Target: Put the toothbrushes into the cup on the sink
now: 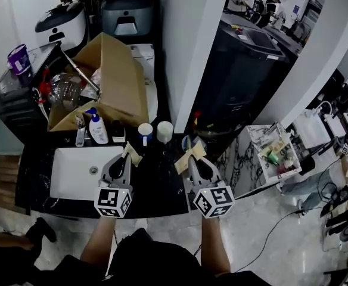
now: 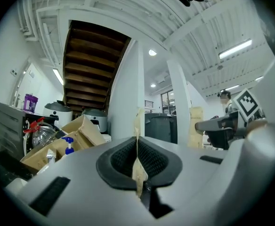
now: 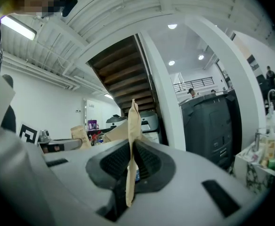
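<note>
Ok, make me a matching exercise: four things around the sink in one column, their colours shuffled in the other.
Things:
1. cardboard box
2. sink
3. container at the far left
4. pump on the bottle behind the sink

Colours:
a. white
b. blue
c. brown
d. purple

Pairs: 1-c, 2-a, 3-d, 4-b

I see a white pillar [image 1: 192,40], a pale marble floor [image 1: 263,213], a brown wooden staircase [image 2: 93,55] overhead, and lit ceiling lamps [image 2: 152,52].
</note>
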Available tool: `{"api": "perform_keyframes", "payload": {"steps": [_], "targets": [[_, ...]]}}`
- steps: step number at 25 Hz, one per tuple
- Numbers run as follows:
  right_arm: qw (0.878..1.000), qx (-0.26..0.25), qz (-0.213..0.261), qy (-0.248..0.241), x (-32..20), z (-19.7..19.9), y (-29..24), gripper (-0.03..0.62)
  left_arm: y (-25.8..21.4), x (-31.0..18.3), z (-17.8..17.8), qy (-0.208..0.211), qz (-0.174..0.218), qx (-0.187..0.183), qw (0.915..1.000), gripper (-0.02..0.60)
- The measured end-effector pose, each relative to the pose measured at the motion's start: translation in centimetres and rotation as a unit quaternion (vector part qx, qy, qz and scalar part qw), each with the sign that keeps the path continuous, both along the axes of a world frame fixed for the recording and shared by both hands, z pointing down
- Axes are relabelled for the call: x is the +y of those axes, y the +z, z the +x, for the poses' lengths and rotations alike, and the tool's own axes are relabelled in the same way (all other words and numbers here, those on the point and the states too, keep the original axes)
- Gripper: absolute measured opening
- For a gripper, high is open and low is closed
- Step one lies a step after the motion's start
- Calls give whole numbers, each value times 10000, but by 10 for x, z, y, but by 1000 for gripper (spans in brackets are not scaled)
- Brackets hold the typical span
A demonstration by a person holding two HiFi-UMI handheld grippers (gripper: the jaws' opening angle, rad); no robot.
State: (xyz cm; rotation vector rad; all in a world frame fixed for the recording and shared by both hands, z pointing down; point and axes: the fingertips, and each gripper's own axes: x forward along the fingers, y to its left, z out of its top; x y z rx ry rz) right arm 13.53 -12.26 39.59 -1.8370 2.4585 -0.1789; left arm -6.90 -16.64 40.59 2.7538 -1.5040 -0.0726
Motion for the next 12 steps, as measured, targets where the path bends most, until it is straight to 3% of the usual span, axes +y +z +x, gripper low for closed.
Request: {"api": "perform_keyframes", "payload": {"steps": [12], "targets": [[9994,-81,57,336,-68,-6,-10,26,-5,-81,0,391,-1,29,9992,5]]}}
